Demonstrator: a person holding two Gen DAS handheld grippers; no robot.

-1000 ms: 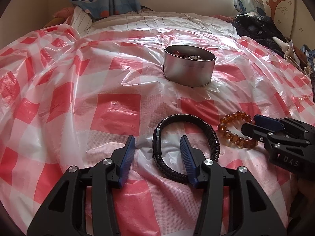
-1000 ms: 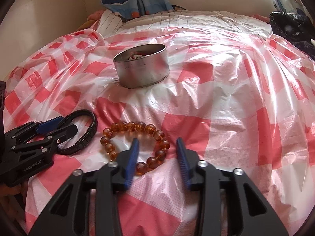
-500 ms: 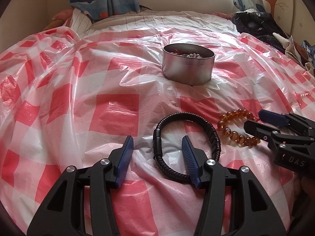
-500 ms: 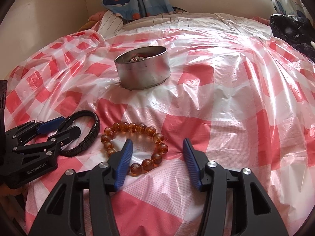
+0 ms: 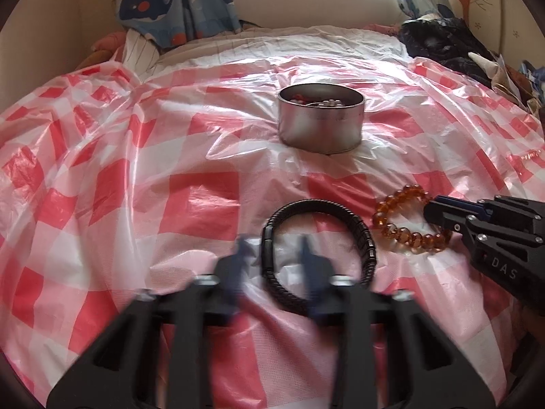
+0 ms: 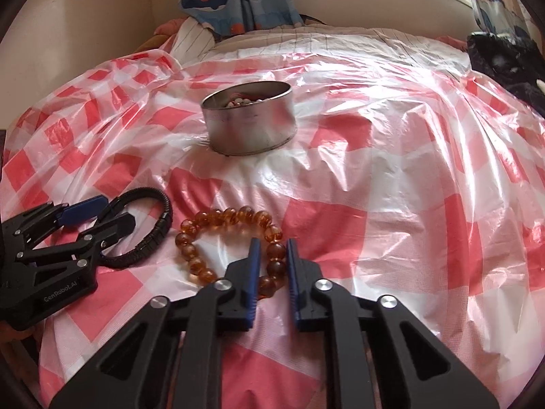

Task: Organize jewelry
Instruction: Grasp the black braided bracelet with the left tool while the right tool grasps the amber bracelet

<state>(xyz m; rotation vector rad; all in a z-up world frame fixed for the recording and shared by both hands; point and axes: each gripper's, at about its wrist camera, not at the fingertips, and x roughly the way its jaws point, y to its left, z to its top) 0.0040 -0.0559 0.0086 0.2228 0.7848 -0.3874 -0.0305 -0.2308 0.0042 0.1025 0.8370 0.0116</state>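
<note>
Narrowed since before, left gripper (image 5: pixel 272 259) fingers are motion-blurred.

Both wrist views low, close, facing tin (image 5: pixel 321 117); share bracelets.

Whale-print curtain (image 5: pixel 170 3), checked plastic sheet (image 5: pixel 102 170)

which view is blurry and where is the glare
Left wrist view: the left hand-held gripper is smeared by motion blur, while the black bracelet and metal tin stay sharp. Right wrist view: the right hand-held gripper is crisp; window glare shines off the plastic checked sheet. Both views bend at the fisheye edges.
</note>
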